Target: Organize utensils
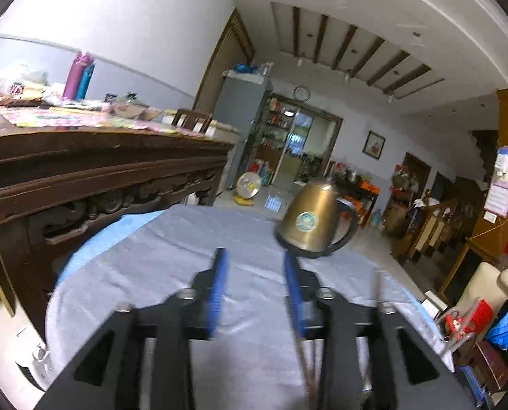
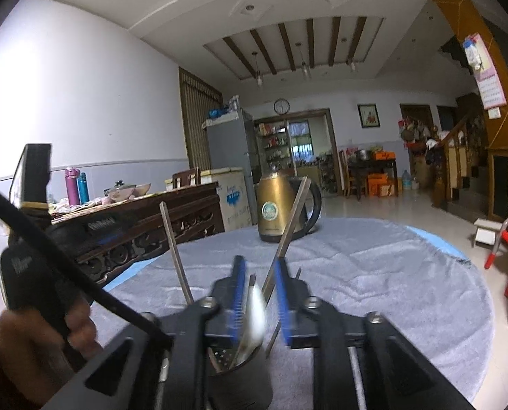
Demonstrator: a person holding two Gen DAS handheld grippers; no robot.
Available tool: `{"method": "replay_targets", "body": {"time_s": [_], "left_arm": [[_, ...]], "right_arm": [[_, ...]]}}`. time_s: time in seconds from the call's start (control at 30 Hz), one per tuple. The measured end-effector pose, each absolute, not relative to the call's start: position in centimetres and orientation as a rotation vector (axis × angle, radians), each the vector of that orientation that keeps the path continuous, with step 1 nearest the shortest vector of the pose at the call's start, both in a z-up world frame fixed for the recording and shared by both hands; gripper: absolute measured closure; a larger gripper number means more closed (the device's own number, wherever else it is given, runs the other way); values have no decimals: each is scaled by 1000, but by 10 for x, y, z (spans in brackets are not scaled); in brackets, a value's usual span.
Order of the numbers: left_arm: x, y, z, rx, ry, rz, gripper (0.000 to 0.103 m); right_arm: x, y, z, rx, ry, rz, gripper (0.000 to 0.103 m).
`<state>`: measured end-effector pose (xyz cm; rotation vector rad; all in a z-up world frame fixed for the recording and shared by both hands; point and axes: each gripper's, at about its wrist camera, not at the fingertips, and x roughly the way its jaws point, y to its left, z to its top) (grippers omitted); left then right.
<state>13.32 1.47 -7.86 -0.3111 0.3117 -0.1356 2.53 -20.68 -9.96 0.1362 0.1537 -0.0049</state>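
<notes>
Grey cloth [image 2: 373, 273] before the kettle [image 2: 271, 208] lay bare; utensils [image 2: 288, 218] were already binned in the holder [image 2: 240, 379] (spoon [image 2: 255, 311] blurred), right gripper [image 2: 259, 294] and left gripper [image 1: 255, 273] both parted, empty.

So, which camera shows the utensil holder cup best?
The right wrist view. There the dark utensil holder stands just below the right gripper, with a spoon and chopsticks sticking out of it. The left wrist view does not show the cup; only blurred stems appear beside the open left gripper.

L claw [image 1: 255, 259] open; R claw [image 2: 259, 270] open, both pointing fwd.
</notes>
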Motion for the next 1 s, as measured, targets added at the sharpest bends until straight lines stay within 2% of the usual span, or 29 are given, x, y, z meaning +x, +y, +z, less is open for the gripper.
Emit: {"method": "replay_targets", "body": {"time_s": [0.03, 0.1, 0.33, 0.43, 0.63, 0.8, 0.87, 0.97, 1.0], "left_arm": [[136, 19, -81, -301, 330, -126, 53], [144, 26, -91, -270, 406, -132, 51], [146, 32, -144, -192, 758, -213, 48], [152, 17, -160, -128, 848, -230, 49], [156, -24, -185, 54, 970, -305, 48], [162, -35, -195, 46, 1007, -331, 49], [163, -37, -195, 69, 1015, -351, 51], [157, -41, -194, 80, 1009, -372, 68], [157, -41, -194, 86, 1007, -380, 78]], "right_arm": [[27, -208, -100, 147, 162, 1, 81], [29, -209, -101, 160, 173, 3, 81], [24, -222, -96, 178, 166, -32, 79], [24, -229, -98, 195, 173, -51, 75], [26, -241, -101, 245, 213, -61, 75], [26, -245, -102, 250, 221, -70, 75], [27, -245, -104, 255, 235, -74, 75], [28, -247, -106, 267, 242, -73, 75], [28, -247, -106, 268, 244, -75, 75]]}}
